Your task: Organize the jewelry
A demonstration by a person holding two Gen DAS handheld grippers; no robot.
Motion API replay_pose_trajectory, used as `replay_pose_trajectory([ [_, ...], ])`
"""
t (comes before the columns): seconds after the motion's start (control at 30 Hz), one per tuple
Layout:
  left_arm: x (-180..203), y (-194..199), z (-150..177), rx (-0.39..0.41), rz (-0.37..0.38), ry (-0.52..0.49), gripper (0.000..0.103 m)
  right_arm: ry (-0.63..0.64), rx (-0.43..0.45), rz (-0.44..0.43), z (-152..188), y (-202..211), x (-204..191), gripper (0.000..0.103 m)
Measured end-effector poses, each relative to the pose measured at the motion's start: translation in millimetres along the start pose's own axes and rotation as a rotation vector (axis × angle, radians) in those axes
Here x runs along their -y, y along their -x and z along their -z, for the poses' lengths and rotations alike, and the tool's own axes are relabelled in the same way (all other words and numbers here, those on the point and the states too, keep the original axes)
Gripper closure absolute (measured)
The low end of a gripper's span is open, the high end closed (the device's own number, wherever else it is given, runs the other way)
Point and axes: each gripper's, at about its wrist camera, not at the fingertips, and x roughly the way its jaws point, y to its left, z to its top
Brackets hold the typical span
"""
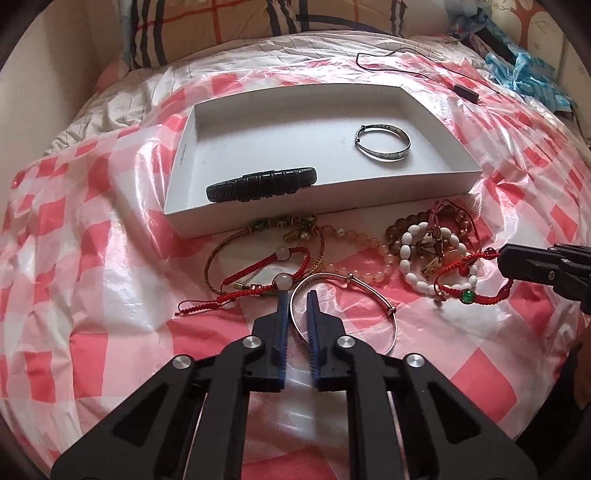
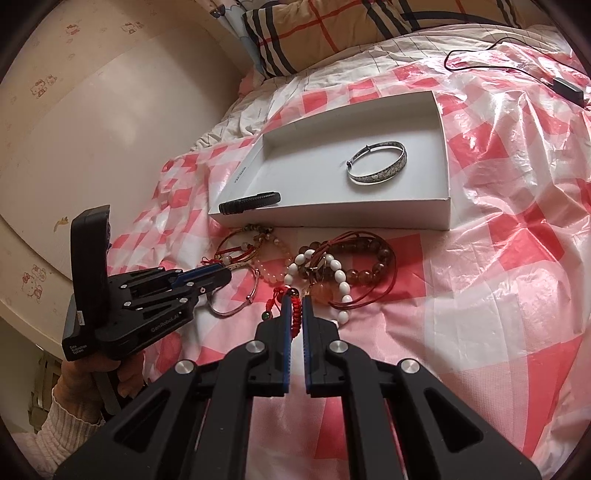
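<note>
Between the jaws of the left gripper (image 1: pixel 297 295) runs the thin rim of a silver bangle (image 1: pixel 345 310), and the blue pads are clamped on it; the bangle lies on the pink-and-white checked plastic sheet (image 1: pixel 92 280) that covers the bed. The right gripper (image 2: pixel 294 300) has its jaws shut on a red braided cord bracelet (image 2: pixel 294 314), whose green bead (image 1: pixel 468 295) shows in the left wrist view beside the black tip of that gripper.

Just beyond both grippers lies a loose heap of jewelry: a white bead bracelet (image 2: pixel 338 275), a brown bead bracelet (image 2: pixel 373 258) with a dark red cord looped around it, a pale orange bead strand (image 1: pixel 365 258), and more red cord bracelets with white beads (image 1: pixel 258 269) to the left, touching one another.

Farther back sits a shallow white box (image 1: pixel 369 192), its near wall just beside the heap. Inside it, a black woven bracelet (image 1: pixel 262 184) rests against the near left corner and a patterned silver bangle (image 1: pixel 384 144) lies flat toward the right, well apart from it.

Behind the box, a black cable with a small black block (image 1: pixel 466 92) trails over the sheet. A plaid pillow (image 2: pixel 332 33) leans at the head of the bed. In the right wrist view a hand (image 2: pixel 96 373) in a cream knit sleeve holds the left gripper's handle.
</note>
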Motion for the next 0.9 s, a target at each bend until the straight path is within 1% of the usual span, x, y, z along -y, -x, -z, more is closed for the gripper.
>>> replay_pose_trajectory([
  [0.03,-2.0,1.3,-0.4,-0.001,0.017,0.007,0.099,0.000,0.005,-0.006,-0.1,0.9,0.2,0.097],
  [0.1,-6.9,4.8,-0.7,0.001,0.061,0.028,0.100,0.002,0.022,-0.021,-0.2,4.2,-0.4,0.097],
  [0.23,-14.4,17.4,-2.4,0.037,0.120,0.059,0.100,0.011,0.061,-0.039,1.1,11.6,-2.7,0.097],
  [0.37,-22.6,23.9,0.9,0.049,0.088,0.066,0.100,0.011,0.075,-0.040,0.7,14.2,-3.0,0.097],
  [0.53,-32.2,30.6,5.0,0.058,0.089,0.074,0.100,0.003,0.087,-0.045,-0.2,15.9,-2.5,0.097],
  [0.77,-39.5,35.9,4.6,0.076,0.138,0.102,0.100,-0.006,0.105,-0.066,0.3,20.4,-0.2,0.097],
  [0.9,-35.9,36.9,3.3,0.086,0.143,0.093,0.100,-0.018,0.118,-0.085,0.6,24.7,3.7,0.097],
])
